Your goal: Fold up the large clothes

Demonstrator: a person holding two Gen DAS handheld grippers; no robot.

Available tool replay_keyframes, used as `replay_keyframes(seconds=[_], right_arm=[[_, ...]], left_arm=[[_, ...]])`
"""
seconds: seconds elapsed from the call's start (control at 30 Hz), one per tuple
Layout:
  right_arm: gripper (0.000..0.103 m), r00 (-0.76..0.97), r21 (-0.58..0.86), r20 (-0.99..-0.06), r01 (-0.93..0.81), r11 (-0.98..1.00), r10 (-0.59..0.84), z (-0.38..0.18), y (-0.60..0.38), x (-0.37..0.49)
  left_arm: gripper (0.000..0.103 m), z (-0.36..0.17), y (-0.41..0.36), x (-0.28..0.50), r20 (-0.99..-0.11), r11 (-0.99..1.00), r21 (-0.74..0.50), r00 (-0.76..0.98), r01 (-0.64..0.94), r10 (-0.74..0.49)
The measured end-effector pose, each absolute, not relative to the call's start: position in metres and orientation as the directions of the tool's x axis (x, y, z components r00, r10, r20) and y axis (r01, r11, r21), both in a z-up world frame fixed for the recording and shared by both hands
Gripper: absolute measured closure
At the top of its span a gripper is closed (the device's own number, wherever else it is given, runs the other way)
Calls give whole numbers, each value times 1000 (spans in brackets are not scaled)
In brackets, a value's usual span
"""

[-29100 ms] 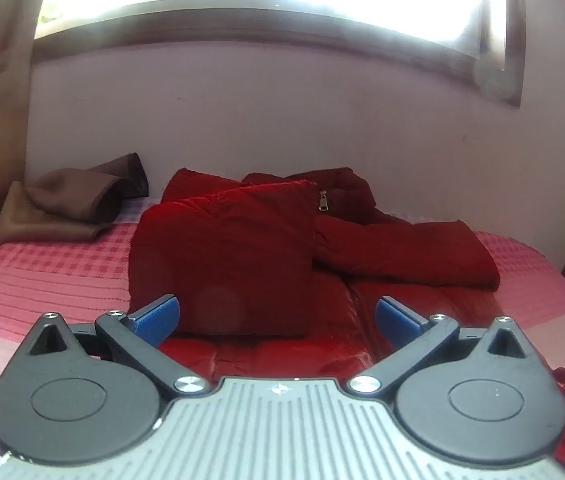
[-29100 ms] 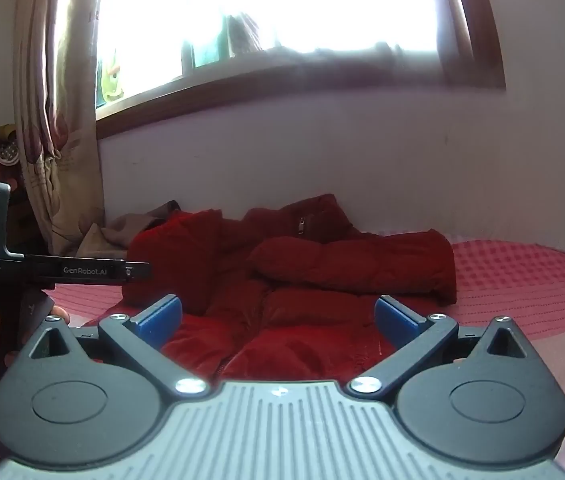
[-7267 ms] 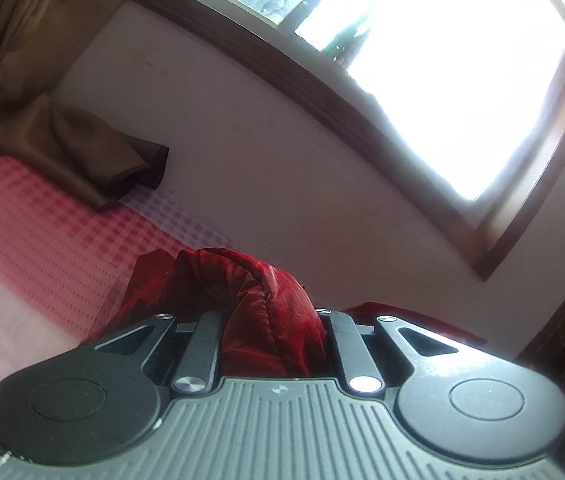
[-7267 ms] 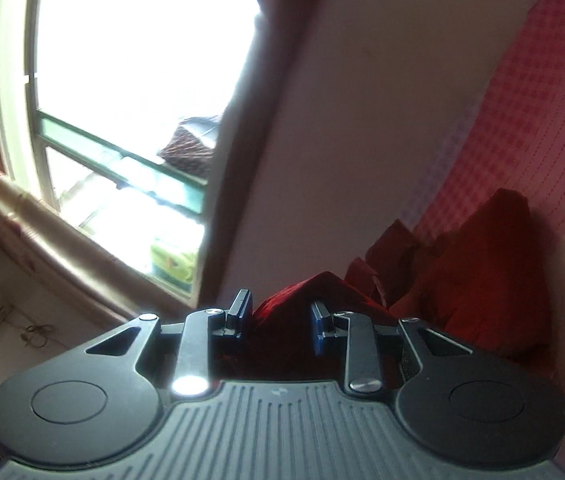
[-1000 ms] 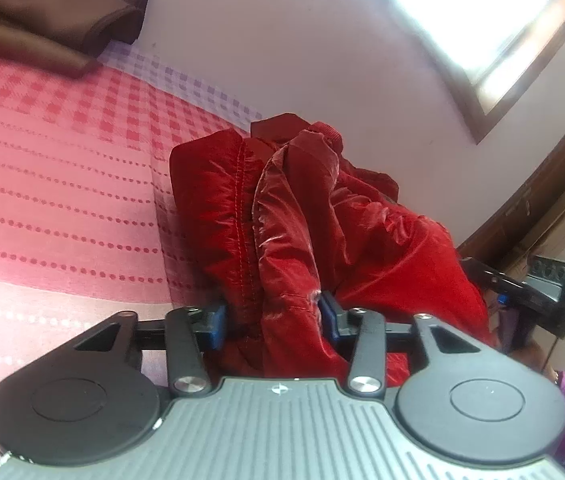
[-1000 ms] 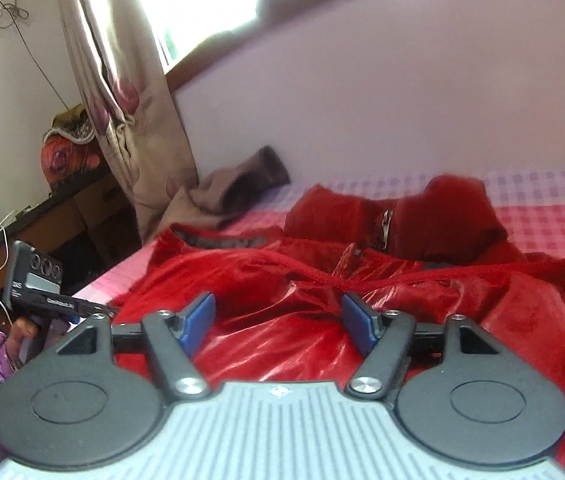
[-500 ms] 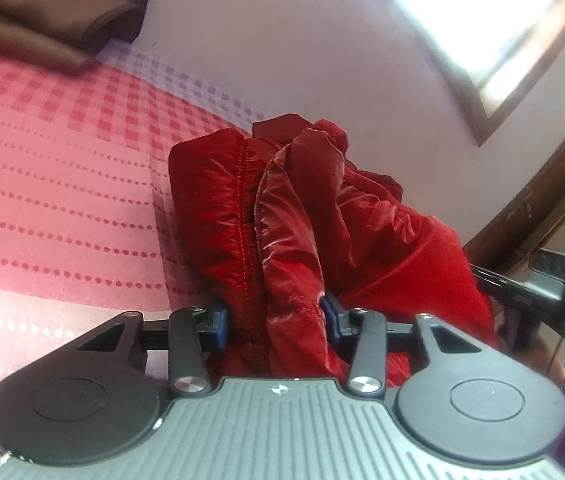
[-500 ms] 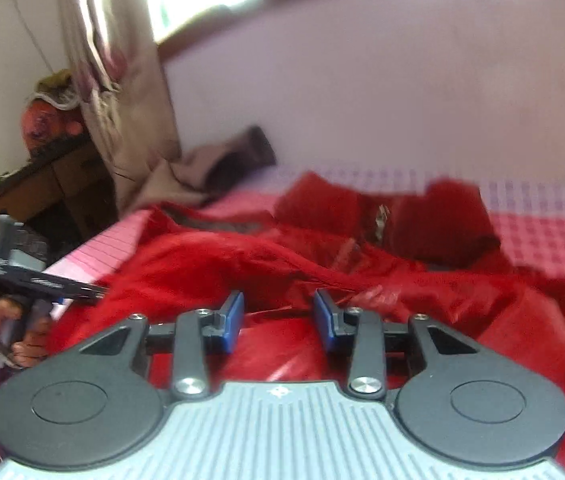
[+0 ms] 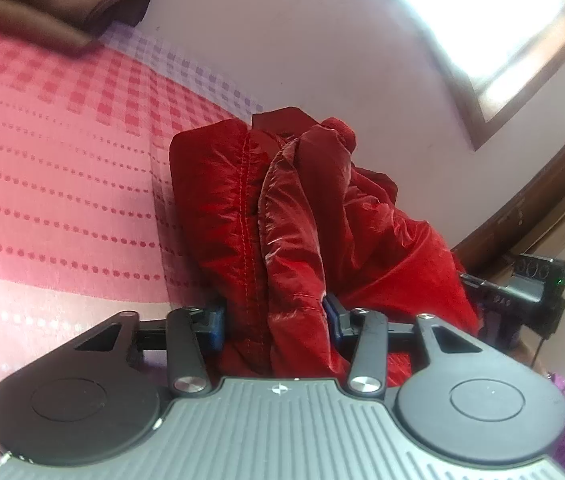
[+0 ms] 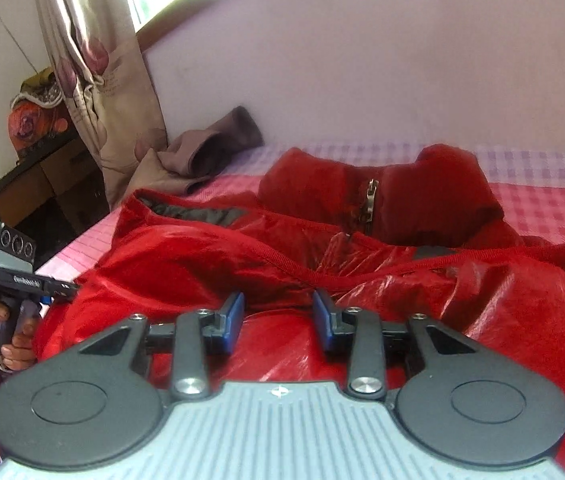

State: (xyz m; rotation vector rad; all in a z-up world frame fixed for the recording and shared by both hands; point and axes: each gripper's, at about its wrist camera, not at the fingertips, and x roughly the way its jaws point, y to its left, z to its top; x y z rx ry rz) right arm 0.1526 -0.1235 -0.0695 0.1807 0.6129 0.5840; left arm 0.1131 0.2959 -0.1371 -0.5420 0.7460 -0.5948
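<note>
The right hand-held gripper (image 10: pixel 276 320) has just narrowed over the jacket (image 10: pixel 362 280) (grip unclear), while the left hand-held gripper (image 9: pixel 274 318) clamps a bunched edge, readying a fold.

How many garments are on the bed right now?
2. A red jacket is spread across the near part of the bed; a brown garment lies bunched at the far corner by the curtain. Others may lie out of view.

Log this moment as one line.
left gripper: shut on jacket edge | right gripper: partly closed over jacket, grip unclear | bed: jacket part-folded
</note>
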Motion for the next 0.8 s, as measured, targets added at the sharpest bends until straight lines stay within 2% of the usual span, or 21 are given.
replay_keyframes(seconds=[0.17, 0.3, 0.37, 0.43, 0.5, 0.53, 0.7, 0.8], right_arm=[[63, 675, 343, -472, -451, 824, 567, -63, -129, 143], [62, 691, 348, -442, -455, 820, 572, -54, -135, 130], [57, 694, 338, -437, -462, 820, 572, -50, -135, 124], [40, 696, 326, -434, -471, 820, 573, -48, -134, 119], [39, 694, 309, -433, -485, 818, 575, -48, -131, 116], [39, 694, 306, -434, -487, 818, 575, -48, -129, 115], [38, 693, 311, -436, -483, 818, 575, -53, -125, 113], [37, 691, 327, -431, -480, 814, 580, -55, -125, 112]], left_arm=[[61, -135, 293, 112, -466, 721, -621, 596, 306, -654], [56, -137, 296, 115, -470, 705, -645, 574, 295, -670], [49, -139, 298, 119, -475, 695, -661, 558, 283, -680], [47, -138, 298, 122, -480, 693, -663, 549, 284, -684], [45, -137, 295, 124, -493, 708, -647, 552, 284, -673], [43, -135, 292, 124, -505, 724, -629, 560, 281, -657], [54, -115, 261, 113, -582, 852, -420, 627, 312, -517], [55, -108, 250, 110, -616, 887, -339, 638, 314, -462]])
